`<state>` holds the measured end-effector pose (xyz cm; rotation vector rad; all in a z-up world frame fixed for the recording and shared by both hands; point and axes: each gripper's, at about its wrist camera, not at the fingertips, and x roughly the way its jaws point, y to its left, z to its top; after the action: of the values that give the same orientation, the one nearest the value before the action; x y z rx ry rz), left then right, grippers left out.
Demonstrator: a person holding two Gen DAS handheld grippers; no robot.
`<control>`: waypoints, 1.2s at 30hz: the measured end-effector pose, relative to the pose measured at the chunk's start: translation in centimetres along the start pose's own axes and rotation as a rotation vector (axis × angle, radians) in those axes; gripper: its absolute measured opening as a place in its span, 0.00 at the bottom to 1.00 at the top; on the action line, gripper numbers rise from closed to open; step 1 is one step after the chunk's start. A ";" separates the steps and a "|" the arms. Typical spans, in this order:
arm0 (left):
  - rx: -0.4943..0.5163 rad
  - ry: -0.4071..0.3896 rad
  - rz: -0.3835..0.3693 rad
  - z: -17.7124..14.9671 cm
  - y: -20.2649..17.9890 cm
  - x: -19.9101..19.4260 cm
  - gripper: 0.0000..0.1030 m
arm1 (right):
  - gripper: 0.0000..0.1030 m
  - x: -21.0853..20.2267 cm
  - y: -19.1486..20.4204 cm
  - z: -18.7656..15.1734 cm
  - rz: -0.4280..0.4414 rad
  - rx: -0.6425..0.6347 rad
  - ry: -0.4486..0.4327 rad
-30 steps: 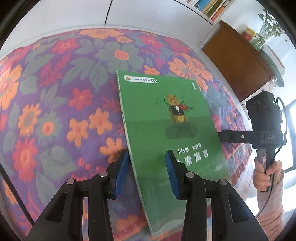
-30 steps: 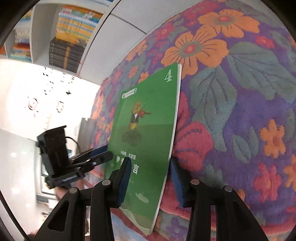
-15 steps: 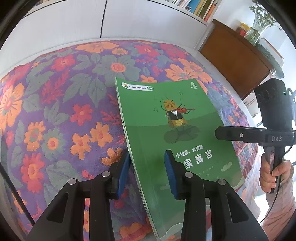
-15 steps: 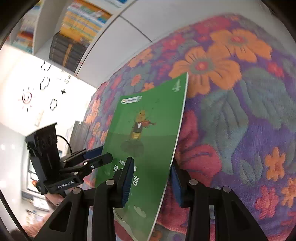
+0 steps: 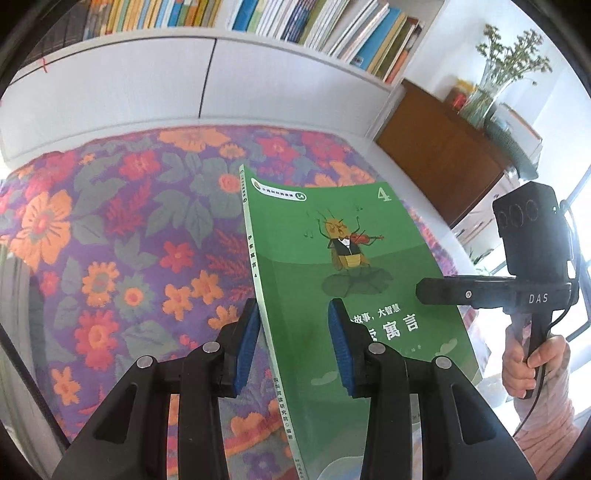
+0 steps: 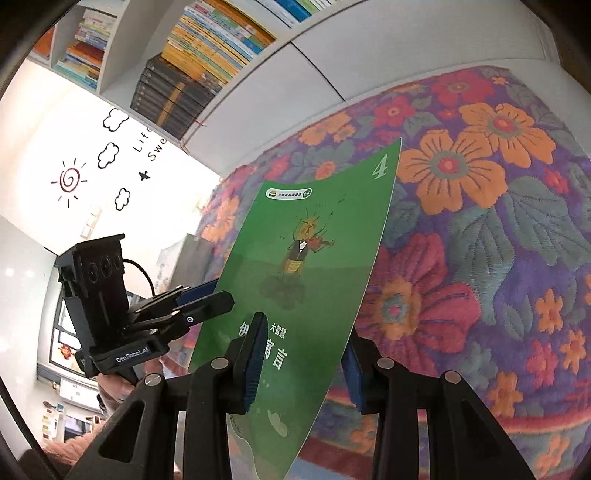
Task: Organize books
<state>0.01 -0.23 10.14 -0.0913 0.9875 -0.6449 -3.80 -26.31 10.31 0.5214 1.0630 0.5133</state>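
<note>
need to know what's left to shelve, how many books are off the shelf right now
1: the green book, held up over the floral cover by the left gripper and right gripper. Others may lie out of view.

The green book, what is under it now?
Below the green book lies the flowered cover, visible all around it. The part directly beneath is hidden by the book, so anything lying there cannot be seen.

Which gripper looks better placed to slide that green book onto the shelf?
Probably the left gripper: it straddles the thin green paperback book at its spine edge, with the bookshelf ahead. The right gripper holds the curling open edge.
</note>
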 end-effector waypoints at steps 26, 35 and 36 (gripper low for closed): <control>-0.046 -0.217 0.041 -1.2 7.1 -16.1 0.33 | 0.37 2.6 17.7 0.9 0.018 -0.168 -0.019; -0.129 -0.273 0.089 -2.7 12.9 -21.0 0.33 | 0.37 7.5 23.8 1.0 0.054 -0.262 0.040; -0.137 -0.279 0.098 -2.8 13.5 -21.4 0.33 | 0.37 8.4 24.6 1.1 0.064 -0.270 0.053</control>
<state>-4.18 22.98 19.74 -0.2453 0.7607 -0.4594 -2.96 -2.37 20.38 0.3052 1.0102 0.7187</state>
